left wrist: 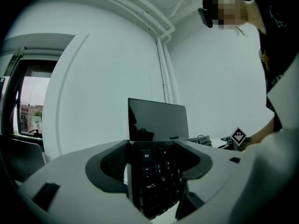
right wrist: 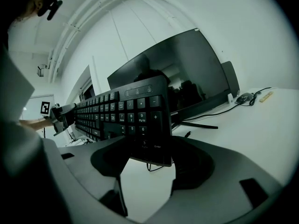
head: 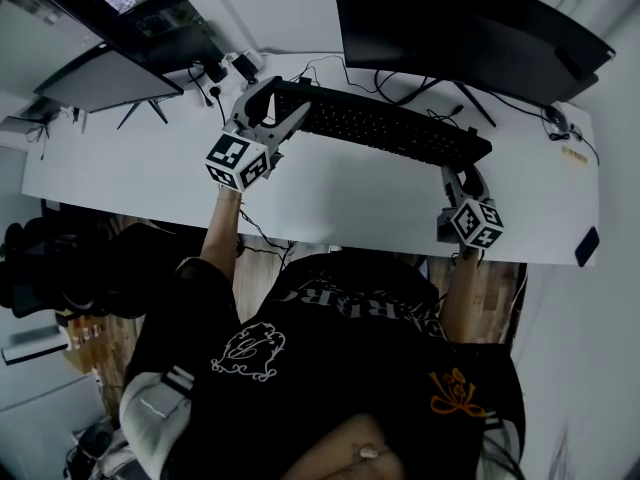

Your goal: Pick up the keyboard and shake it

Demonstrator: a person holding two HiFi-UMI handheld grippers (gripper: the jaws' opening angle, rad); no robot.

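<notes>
**Keyboard** (head: 385, 126): black, full-size. It is held in the air over the white desk (head: 330, 203), just in front of the monitor (head: 470, 28).

**Left gripper** (head: 285, 103): jaws clamped on the Esc end.

**Right gripper** (head: 463, 171): jaws clamped on the number-pad end.

**Step in hand:** the lift looks done, so the shake comes next. Keep both grips firm and move both ends together in short strokes, well off the monitor and its stand.

**Containers:** none in view.

**Sundries:** mouse (right wrist: 244, 97) on the desk, well apart.
</notes>
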